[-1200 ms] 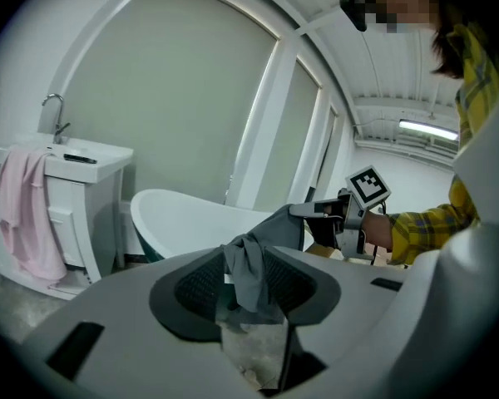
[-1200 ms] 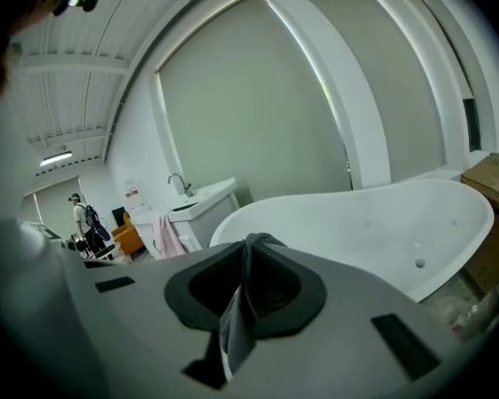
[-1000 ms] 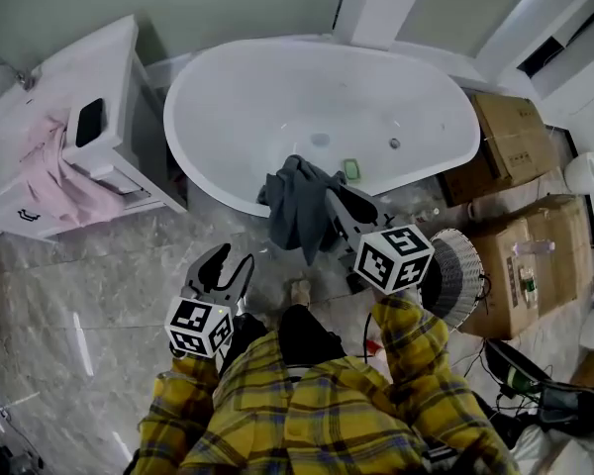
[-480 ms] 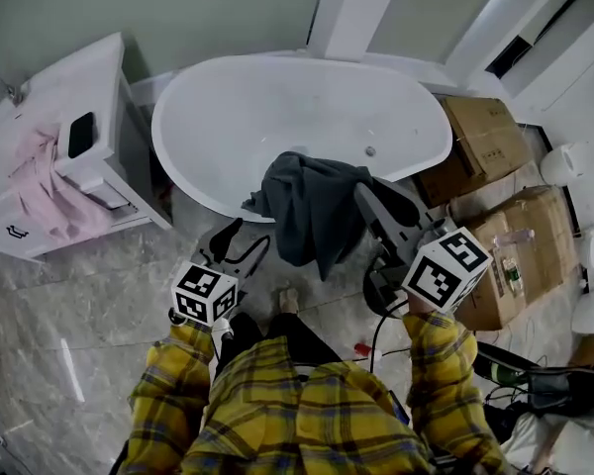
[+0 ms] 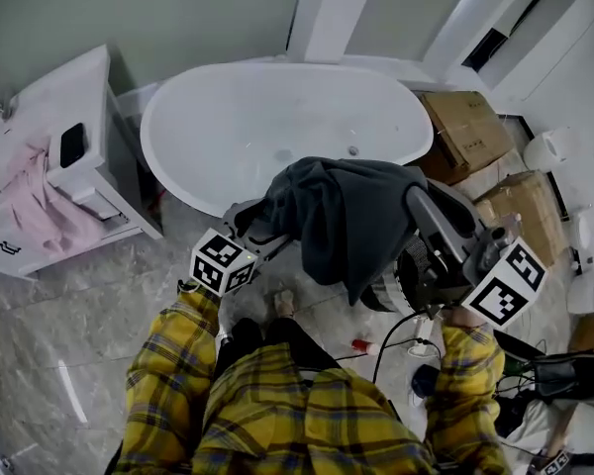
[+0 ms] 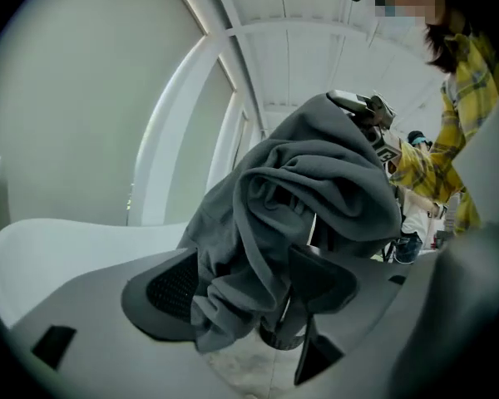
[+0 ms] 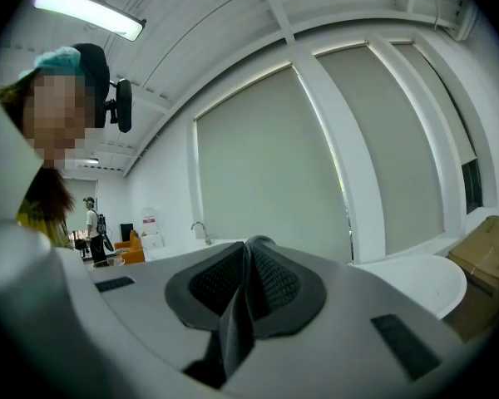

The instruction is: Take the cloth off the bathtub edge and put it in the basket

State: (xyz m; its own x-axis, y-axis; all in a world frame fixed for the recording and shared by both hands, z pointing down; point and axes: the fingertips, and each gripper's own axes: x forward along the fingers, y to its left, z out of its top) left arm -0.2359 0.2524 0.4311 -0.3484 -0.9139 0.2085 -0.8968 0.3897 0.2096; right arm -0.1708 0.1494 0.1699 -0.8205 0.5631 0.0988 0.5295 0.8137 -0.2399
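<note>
A dark grey cloth (image 5: 342, 216) hangs in the air in front of the white bathtub (image 5: 277, 117), clear of its edge. My right gripper (image 5: 421, 201) is shut on the cloth's top; in the right gripper view a thin grey fold (image 7: 233, 322) is pinched between the pads. My left gripper (image 5: 252, 221) is at the cloth's left side. Its jaws have just been opening and stand wide. The cloth's lower folds (image 6: 249, 248) hang between the left gripper's pads (image 6: 176, 285). The round wire basket (image 5: 384, 293) stands on the floor, mostly hidden behind the cloth and right gripper.
A white vanity (image 5: 79, 97) with a pink cloth (image 5: 35, 206) draped over it stands at the left. Cardboard boxes (image 5: 465, 127) are stacked right of the tub. Cables (image 5: 401, 344) and a small red item (image 5: 361, 346) lie on the marble floor by my feet.
The right gripper has lifted the cloth up off the tub's edge and toward me. The left gripper has moved in to the cloth's left side and its jaws have spread wider.
</note>
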